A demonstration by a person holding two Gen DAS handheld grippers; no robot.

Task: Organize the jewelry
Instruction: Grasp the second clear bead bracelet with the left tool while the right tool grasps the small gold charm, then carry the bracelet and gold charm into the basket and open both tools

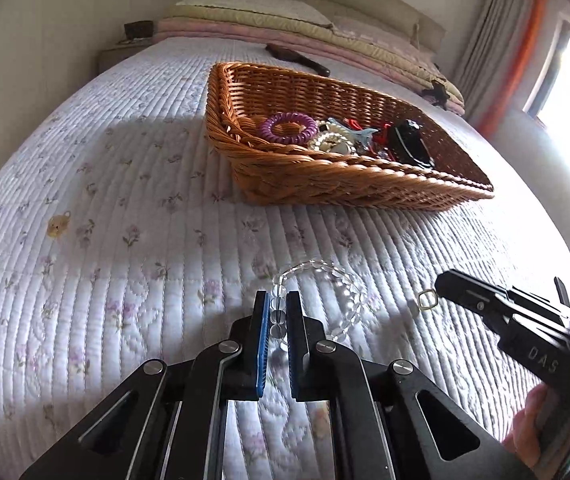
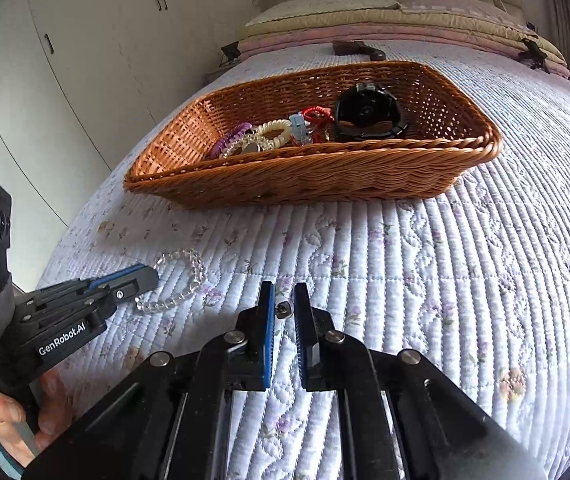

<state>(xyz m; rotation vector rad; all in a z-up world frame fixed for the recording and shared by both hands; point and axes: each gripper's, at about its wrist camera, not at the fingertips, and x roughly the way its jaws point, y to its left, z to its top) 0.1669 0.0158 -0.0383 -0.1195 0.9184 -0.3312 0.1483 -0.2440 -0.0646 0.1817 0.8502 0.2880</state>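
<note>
Quilted bedspread (image 1: 133, 208) with little purple flowers fills most of both views, pale and ribbed, running up to pillows (image 1: 245, 10) at the top of the frame.

Down at bottom centre of the left wrist view, the clear bead bracelet (image 1: 345, 292) lies on the quilt, and the left gripper (image 1: 276, 312) is clenched on its near side, a few beads squeezed between the blue pads. Most of the loop curves off to the right of the jaws, flat on the fabric. In the right wrist view the same bracelet sits at centre left, poking out past the left gripper's tip.

Just right of that, lower right in the left view, a small gold ring thing (image 1: 427, 300) sticks out from the tip of the right gripper (image 2: 284, 308). In the right wrist view it shows as a tiny metal piece pinched between the pads at bottom centre, so that one is clamped down on it too. What exactly it is, can't tell, too small.

Further up the frame sits the wicker basket (image 1: 325, 184), well apart from both grippers. Inside are a purple spiral hair tie (image 1: 288, 128), a pearly cream one (image 2: 273, 132), a light blue claw clip (image 1: 355, 132), something red (image 2: 317, 114) and a big black clip (image 2: 369, 116).

A hand (image 2: 17, 420) grips the left tool's handle at lower left of the right view.
</note>
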